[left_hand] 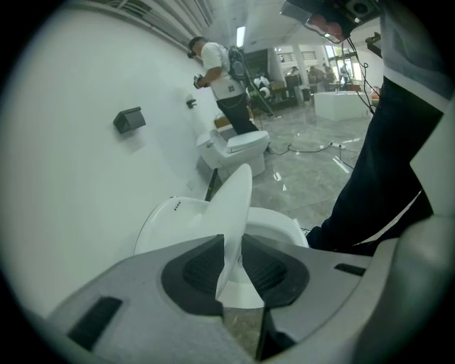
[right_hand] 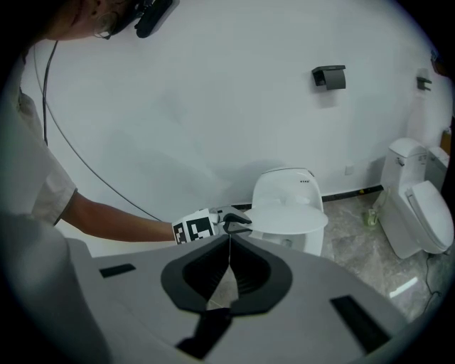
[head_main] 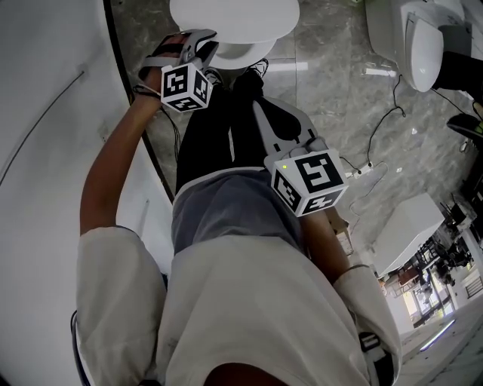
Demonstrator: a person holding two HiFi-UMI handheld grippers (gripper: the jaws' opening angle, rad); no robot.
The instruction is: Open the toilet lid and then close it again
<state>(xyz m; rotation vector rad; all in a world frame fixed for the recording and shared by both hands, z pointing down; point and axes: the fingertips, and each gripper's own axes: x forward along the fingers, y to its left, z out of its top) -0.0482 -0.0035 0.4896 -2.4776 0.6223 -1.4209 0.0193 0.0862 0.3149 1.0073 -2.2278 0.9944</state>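
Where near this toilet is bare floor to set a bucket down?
Bare floor lies between the toilet lid and the second toilet. Crowded: the wall side, where the left tongs grip the lid; cables cross the floor lower right.

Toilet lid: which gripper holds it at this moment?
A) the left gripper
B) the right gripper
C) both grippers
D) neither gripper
A: in the left gripper view, the left gripper has its pads closed on the edge of the toilet lid, while the right gripper is shut with nothing between its jaws, away from the toilet.
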